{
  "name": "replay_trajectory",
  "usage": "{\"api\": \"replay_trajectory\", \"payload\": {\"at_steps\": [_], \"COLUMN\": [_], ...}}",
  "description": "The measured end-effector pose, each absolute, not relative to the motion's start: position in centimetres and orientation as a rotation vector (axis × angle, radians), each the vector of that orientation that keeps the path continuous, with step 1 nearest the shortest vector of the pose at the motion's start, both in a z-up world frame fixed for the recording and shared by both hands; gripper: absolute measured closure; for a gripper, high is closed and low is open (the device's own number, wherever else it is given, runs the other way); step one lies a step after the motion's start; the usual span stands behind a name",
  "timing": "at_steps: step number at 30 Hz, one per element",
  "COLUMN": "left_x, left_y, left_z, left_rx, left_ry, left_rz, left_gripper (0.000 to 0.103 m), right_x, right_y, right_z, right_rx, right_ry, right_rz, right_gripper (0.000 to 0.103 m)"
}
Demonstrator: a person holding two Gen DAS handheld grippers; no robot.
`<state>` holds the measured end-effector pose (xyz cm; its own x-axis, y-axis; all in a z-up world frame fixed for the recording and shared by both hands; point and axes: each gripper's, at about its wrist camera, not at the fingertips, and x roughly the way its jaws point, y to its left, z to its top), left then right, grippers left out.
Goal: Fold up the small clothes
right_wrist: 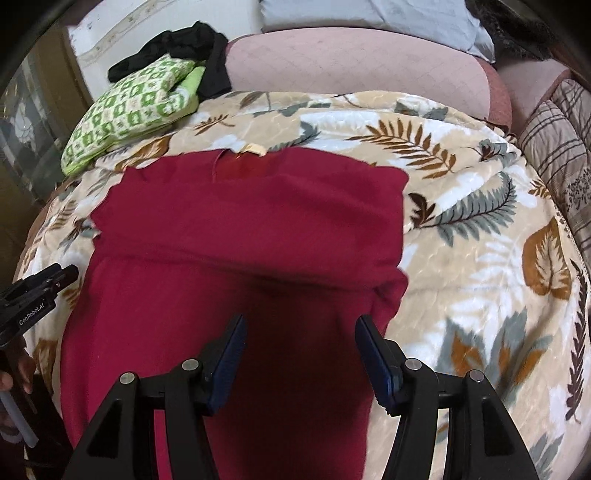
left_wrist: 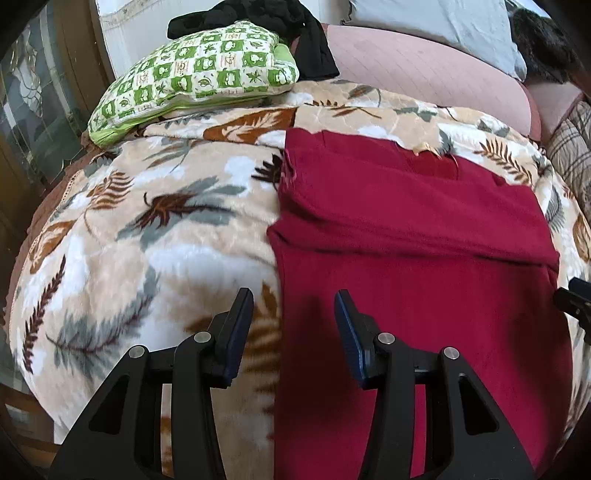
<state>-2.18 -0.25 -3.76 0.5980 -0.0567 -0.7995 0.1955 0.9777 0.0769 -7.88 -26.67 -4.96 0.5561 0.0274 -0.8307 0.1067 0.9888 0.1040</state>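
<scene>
Red cloth [left_wrist: 413,236] is lying flat on the leaf-print blanket [left_wrist: 147,229], with its far part folded over toward the near side, so there's a clear fold edge running across the middle. Same cloth from the right wrist view [right_wrist: 243,221], and a pale tag sits at its far edge.

Left gripper [left_wrist: 293,312] hangs over the cloth's left edge, fingers apart with nothing between them; one finger is over the blanket, the other over the red fabric. Right gripper [right_wrist: 300,334] is over the near part of the cloth toward its right side, fingers also apart and gripping nothing. Can't really tell if either set of tips touches the fabric.

Further back there's a green checked pillow [left_wrist: 199,74] with a black garment [left_wrist: 280,26] partly on it, and a pink cushion [left_wrist: 424,66] beside that. In the right wrist view the left gripper shows at the left edge, with a person's hand [right_wrist: 14,376] below it.
</scene>
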Motion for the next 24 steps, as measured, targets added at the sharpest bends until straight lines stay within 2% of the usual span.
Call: {"api": "replay_trajectory", "payload": {"at_steps": [16,24], "left_x": [-7.2,-9.9], "left_y": [0.7,-0.1], "left_z": [-5.4,-5.7], "left_rx": [0.164,0.198], "left_ry": [0.943,0.885], "left_rz": [-0.107,-0.113], "left_gripper": [0.058,0.058], "right_x": [-8.4,-8.2], "right_y": [-23.3,-23.0], "right_z": [-5.4,-6.1], "right_rx": [0.141,0.149], "right_ry": [1.015,1.039], "right_rz": [0.012,0.016], "right_gripper": [0.044,0.044]}}
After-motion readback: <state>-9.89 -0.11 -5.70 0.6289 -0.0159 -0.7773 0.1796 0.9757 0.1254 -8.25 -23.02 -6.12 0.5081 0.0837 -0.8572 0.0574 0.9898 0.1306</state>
